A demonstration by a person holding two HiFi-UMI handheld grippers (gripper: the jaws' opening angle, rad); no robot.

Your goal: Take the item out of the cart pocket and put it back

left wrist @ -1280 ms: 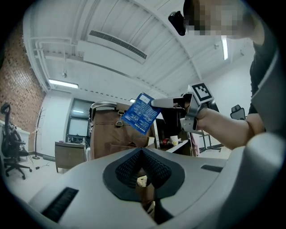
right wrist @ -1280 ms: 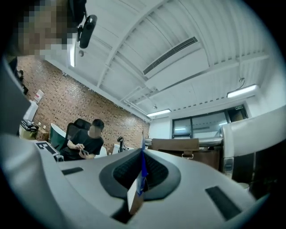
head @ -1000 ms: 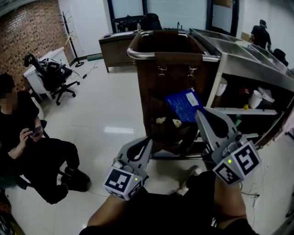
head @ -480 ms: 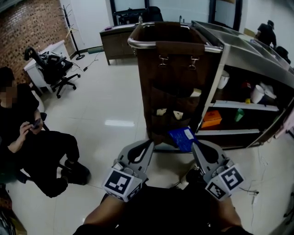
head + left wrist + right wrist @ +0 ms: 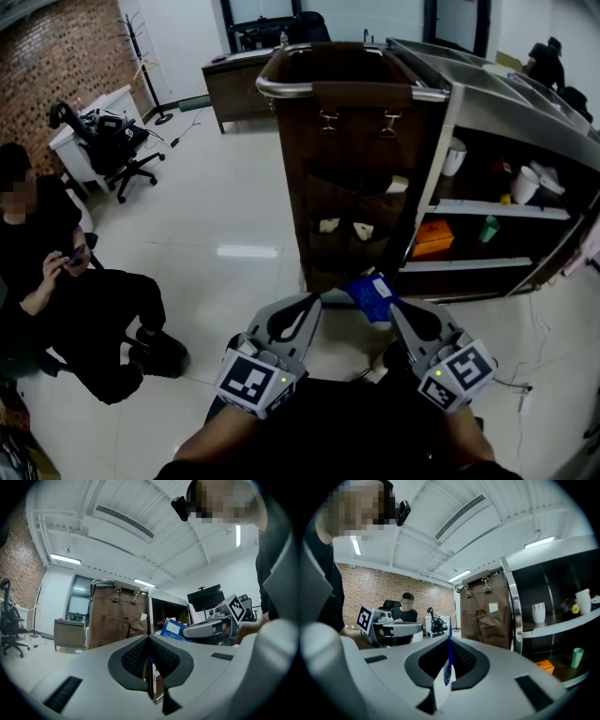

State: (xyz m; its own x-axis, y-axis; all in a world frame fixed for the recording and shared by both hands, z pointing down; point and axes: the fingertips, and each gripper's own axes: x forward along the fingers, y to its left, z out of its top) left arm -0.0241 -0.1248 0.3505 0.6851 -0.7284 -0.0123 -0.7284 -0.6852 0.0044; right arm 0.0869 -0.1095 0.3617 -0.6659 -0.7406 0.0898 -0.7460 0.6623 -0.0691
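Pinching a flat blue packet (image 5: 372, 294) edge-on, the right gripper (image 5: 392, 307) had its jaws closed tight on the packet's lower edge. The packet stood nearly upright in the grip, with a white underside showing in the right gripper view. It was out of the cart pocket, held low in front of the foot of the brown pocket organiser (image 5: 352, 178) and clear of every pouch. Just beside it, the left gripper (image 5: 313, 302) pointed the same way, its jaws drawn together with only a thin slit and nothing between them.

The organiser hung by two clips from the cart's metal rail (image 5: 281, 91). Small pale items (image 5: 328, 226) sat in its middle pouches, and a white card (image 5: 397, 186) stuck out of a higher pouch at its right edge. To the right, the open shelves of the cart (image 5: 497, 208) carried an orange box (image 5: 433, 240), a green cup (image 5: 488, 229) and a white cup (image 5: 523, 185). Well apart on the left, a seated person (image 5: 56, 281) in dark clothes looked down at a phone, with an office chair (image 5: 108, 150) behind by the brick wall (image 5: 56, 66).
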